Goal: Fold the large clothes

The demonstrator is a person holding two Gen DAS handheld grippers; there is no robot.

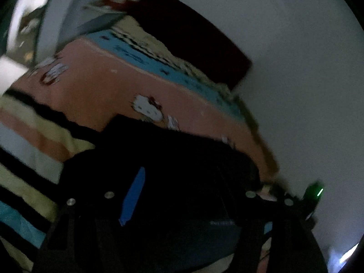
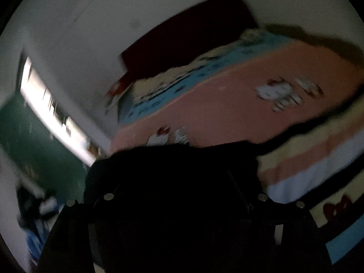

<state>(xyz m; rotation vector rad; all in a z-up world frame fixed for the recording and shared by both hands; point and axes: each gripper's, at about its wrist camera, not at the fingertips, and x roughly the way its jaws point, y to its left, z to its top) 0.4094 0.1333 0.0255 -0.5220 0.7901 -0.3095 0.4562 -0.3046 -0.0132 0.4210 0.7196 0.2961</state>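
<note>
A black garment lies bunched on the bed right in front of my left gripper. A blue strip shows along the gripper's left finger. Its finger mounts stand well apart, so it is open, with dark cloth filling the gap. In the right wrist view the same black garment covers the lower middle. My right gripper is over it, mounts wide apart and open. Its fingertips are lost in the dark. Both pictures are dim and blurred.
The bed has a pink sheet with cartoon cat prints and a blue band. A dark red headboard stands against the white wall. A striped blanket lies beside the garment. A bright window is at the left.
</note>
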